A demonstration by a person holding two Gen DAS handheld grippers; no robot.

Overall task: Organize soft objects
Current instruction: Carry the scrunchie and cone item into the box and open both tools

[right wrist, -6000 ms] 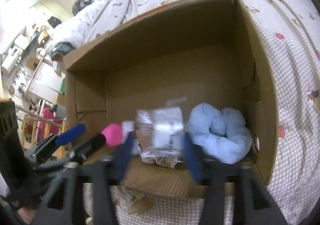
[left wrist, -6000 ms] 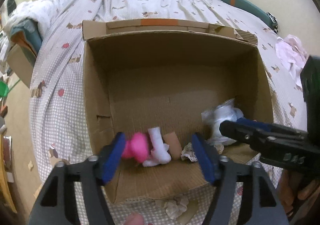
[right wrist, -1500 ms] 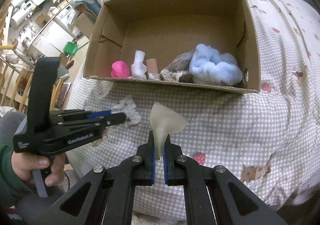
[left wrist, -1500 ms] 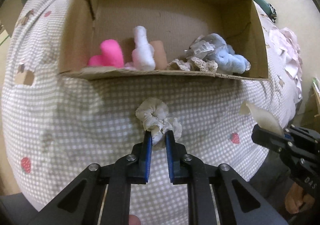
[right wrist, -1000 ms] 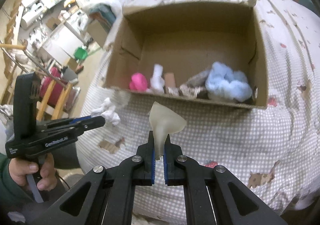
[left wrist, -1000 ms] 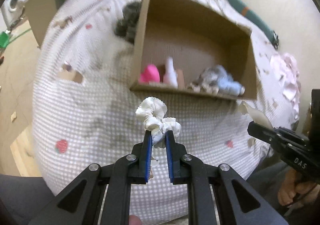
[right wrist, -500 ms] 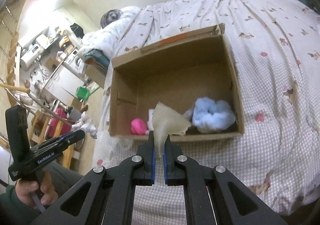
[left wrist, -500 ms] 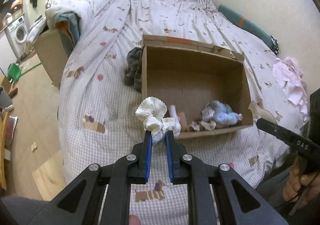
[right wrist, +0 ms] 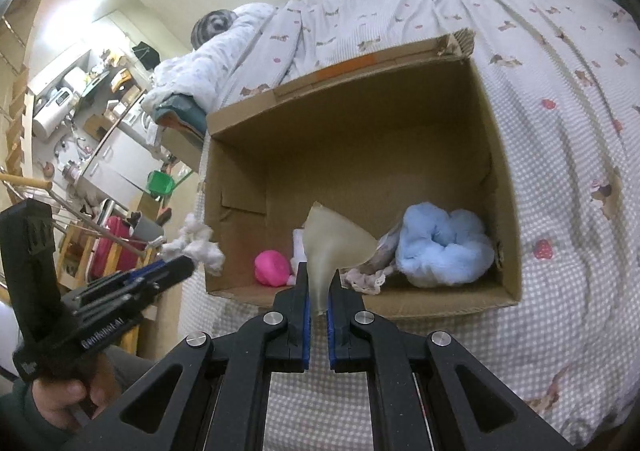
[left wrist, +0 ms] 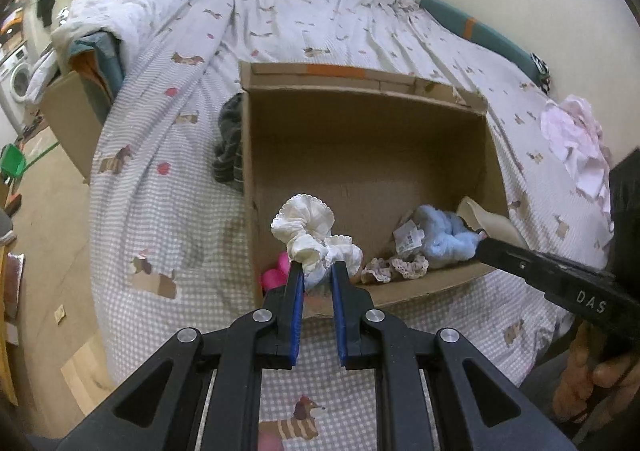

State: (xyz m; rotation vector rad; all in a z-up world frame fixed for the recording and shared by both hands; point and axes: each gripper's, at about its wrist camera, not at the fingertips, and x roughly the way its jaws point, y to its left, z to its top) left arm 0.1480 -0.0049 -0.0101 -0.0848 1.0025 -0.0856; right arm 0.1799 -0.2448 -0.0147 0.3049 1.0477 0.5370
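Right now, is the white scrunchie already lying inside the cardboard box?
No, the left hand-held gripper holds the white scrunchie pinched above the cardboard box.

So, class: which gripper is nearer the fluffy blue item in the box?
Right. The right gripper, holding a beige piece, sits just beside the blue fluffy item; the left gripper, clamping a white scrunchie, is toward the box's other side.

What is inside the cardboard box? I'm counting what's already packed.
Inside the cardboard box: a pink plush, a blue fluffy scrunchie, a lace scrunchie, a tagged item. The held pieces hide some of the floor.
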